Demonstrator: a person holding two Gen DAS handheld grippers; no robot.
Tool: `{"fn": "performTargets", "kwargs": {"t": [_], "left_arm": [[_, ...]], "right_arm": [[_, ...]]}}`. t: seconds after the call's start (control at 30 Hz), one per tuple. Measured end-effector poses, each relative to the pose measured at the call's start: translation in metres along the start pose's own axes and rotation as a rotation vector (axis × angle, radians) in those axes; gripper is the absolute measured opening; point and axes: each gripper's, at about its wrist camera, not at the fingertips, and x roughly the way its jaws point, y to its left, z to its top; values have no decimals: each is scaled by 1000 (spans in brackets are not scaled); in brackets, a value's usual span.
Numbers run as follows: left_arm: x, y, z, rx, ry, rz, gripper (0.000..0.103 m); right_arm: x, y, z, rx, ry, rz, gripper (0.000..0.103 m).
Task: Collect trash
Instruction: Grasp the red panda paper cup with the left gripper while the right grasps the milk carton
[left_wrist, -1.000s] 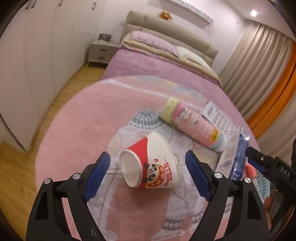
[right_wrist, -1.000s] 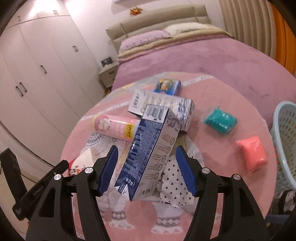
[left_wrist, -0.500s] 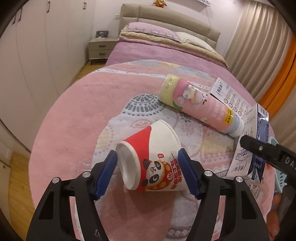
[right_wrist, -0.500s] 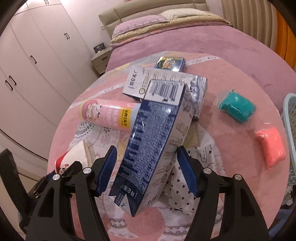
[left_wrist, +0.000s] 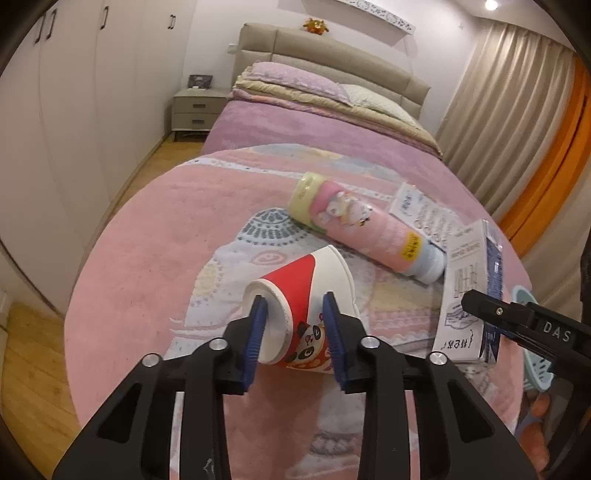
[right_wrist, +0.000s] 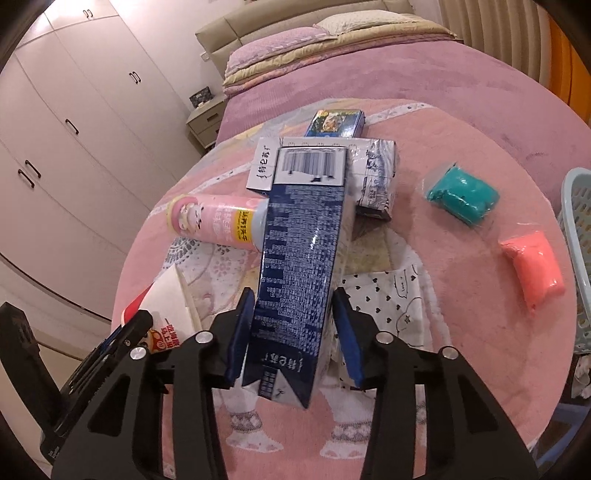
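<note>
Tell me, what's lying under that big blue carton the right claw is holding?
Beneath the blue carton in the right gripper show a heart-print paper, a second carton and the pink can's end. Whatever lies directly under its middle is covered.

The right gripper (right_wrist: 295, 328) clamps a dark blue carton (right_wrist: 301, 251) between its blue pads, lifted above the pink blanket (right_wrist: 461, 266). Behind lie a pink can (right_wrist: 218, 221), a white box (right_wrist: 332, 162), a teal lump (right_wrist: 463, 194), an orange lump (right_wrist: 532, 269); a basket (right_wrist: 578, 236) stands at right
</note>
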Motion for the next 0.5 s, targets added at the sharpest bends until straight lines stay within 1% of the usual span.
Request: {"fn": "performTargets", "kwargs": {"t": [0.2, 0.33, 0.4, 0.47, 0.5], "left_arm": [[-12, -10, -1, 5, -16, -50, 17], [-17, -18, 0, 14, -17, -92, 4], [-17, -22, 0, 24, -13, -111, 4], [-15, -25, -2, 35, -11, -104, 4], [-15, -24, -3, 33, -13, -94, 6]], "right_arm": [[-27, -3, 0, -5, -57, 25, 37], [-45, -8, 1, -4, -88, 40, 37], [-56, -12, 2, -7, -112, 43, 37], [-65, -15, 0, -10, -131, 37, 37], [-69, -18, 0, -10, -136, 38, 37]]}}
